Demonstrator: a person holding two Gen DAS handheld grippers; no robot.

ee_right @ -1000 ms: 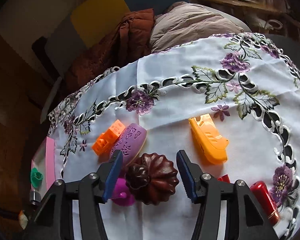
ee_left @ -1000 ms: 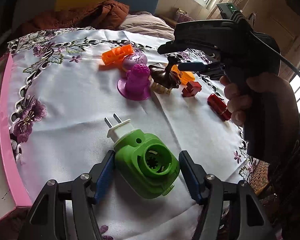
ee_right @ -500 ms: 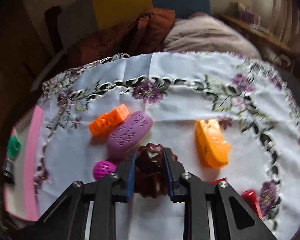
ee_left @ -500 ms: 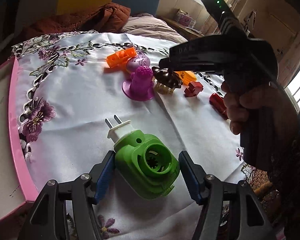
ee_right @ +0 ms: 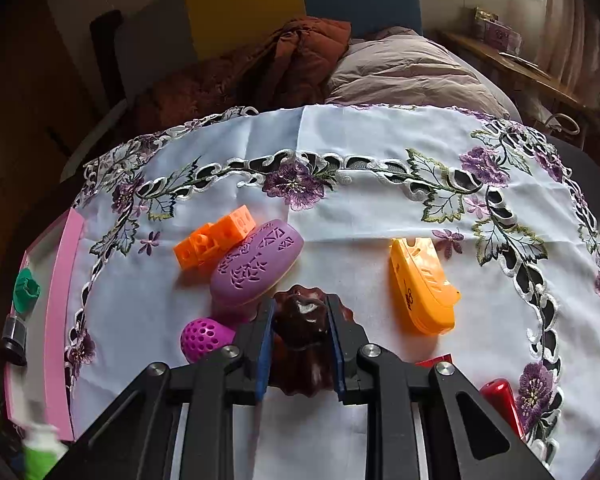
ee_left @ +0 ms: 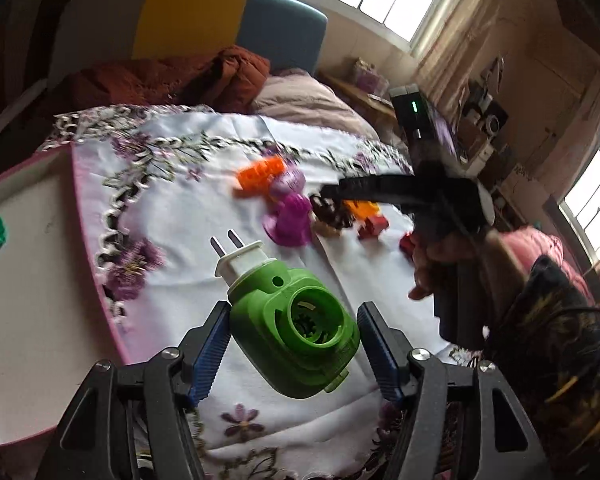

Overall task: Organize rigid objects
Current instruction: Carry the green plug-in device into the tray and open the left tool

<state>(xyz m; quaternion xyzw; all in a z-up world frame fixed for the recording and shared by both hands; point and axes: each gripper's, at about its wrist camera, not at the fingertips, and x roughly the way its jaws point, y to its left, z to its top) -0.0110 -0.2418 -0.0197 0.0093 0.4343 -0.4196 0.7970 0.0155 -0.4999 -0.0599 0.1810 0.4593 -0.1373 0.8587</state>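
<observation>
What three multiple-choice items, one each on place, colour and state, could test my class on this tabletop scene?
1. Where does the purple oval case lie?
A. touching the orange block
B. on the pink tray
C. beside the red car

2. What colour is the plug-in device between the left hand-held gripper fingers?
A. orange
B. green
C. purple

3. What is the right hand-held gripper doing?
A. wide open above bare cloth
B. shut on the orange boat
C. shut on the brown mould

Key: 1 A, the case leans against the block; 2 B, its body is green with a white plug; 3 C, both pads press the mould's sides.
</observation>
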